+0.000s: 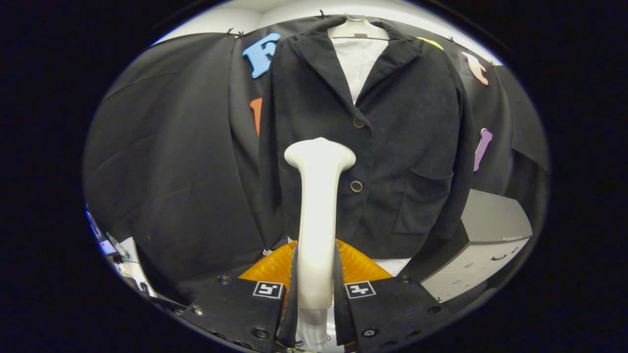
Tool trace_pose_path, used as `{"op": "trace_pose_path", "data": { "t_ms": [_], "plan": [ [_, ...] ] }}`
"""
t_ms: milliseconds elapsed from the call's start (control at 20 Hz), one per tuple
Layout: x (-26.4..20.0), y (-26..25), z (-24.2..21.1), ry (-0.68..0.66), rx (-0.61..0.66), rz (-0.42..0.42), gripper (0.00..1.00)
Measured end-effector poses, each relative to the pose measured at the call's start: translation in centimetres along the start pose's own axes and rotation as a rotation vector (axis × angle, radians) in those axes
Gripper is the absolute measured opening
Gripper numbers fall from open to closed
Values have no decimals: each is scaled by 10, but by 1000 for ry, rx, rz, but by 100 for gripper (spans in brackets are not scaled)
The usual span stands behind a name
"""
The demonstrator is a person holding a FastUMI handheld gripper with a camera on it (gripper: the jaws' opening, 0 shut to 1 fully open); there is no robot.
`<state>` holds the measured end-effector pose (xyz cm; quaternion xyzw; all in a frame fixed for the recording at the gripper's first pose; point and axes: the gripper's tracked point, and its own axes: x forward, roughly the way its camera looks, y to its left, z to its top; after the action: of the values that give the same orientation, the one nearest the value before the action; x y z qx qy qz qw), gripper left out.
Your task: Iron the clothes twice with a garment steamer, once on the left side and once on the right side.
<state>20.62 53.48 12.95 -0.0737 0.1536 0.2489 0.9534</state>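
Between the fingers, the gripper (315, 294) is pinching the white garment steamer (318, 215), its handle base hidden below; head is pointing 12 o'clock at the black jacket (392, 147) hanging just beyond, hem hiding behind the steamer; grey cabinet (483, 240) at 3 o'clock.

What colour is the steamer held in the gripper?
White, clearest in the gripper view: the steamer stands clamped between the gripper fingers.

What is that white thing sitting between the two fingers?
In the gripper view, the gripper is shut on the white garment steamer; its handle lies between the fingers and its head reaches up before the black jacket.
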Motion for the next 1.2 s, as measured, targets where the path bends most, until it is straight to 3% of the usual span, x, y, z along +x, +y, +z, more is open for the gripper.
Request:
{"op": "trace_pose_path", "data": {
  "t_ms": [800,1200],
  "plan": [
    [4,-3,-93,124,-35,10,33],
    [-64,-64,-115,56,65,-17,33]
  ]
}}
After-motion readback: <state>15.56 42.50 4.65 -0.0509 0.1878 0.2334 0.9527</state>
